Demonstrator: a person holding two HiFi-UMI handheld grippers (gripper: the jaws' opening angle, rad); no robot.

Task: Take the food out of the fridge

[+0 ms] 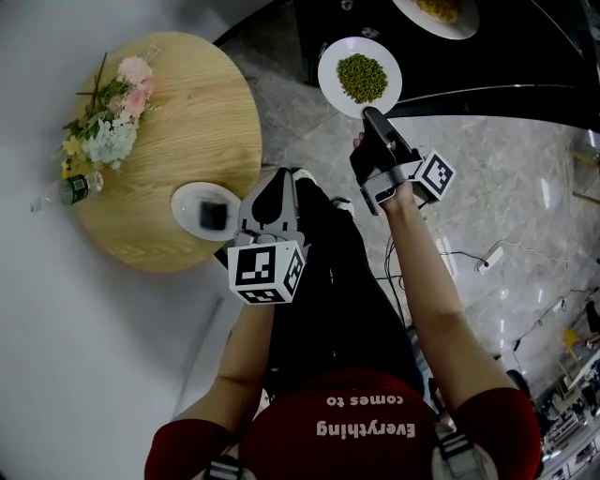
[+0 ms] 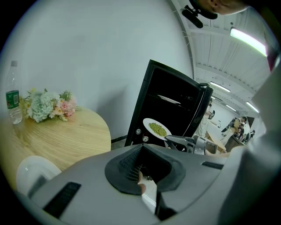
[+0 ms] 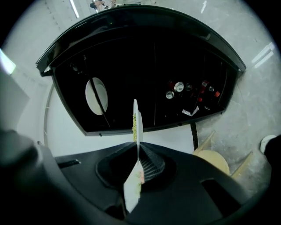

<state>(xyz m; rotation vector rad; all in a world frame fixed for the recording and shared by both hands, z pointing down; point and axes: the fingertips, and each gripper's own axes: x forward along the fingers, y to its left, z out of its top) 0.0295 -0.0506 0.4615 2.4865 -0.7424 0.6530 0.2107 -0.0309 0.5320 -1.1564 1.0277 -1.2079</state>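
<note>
My right fingers (image 3: 151,163) are clamped on the rim of the plate of peas (image 1: 360,77), held in front of the open fridge (image 3: 175,57). My left fingers (image 2: 127,169) are shut and empty. I'd hold the plate level, grip firm, and carry it slowly to the desk (image 1: 202,131) so no peas roll off.

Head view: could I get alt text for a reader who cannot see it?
Seen from above, the right gripper is shut on the rim of a white plate of green food, just outside the open black fridge, where a second plate of yellow food sits. The left gripper hangs by a round wooden table with flowers, a bottle and a small plate.
</note>
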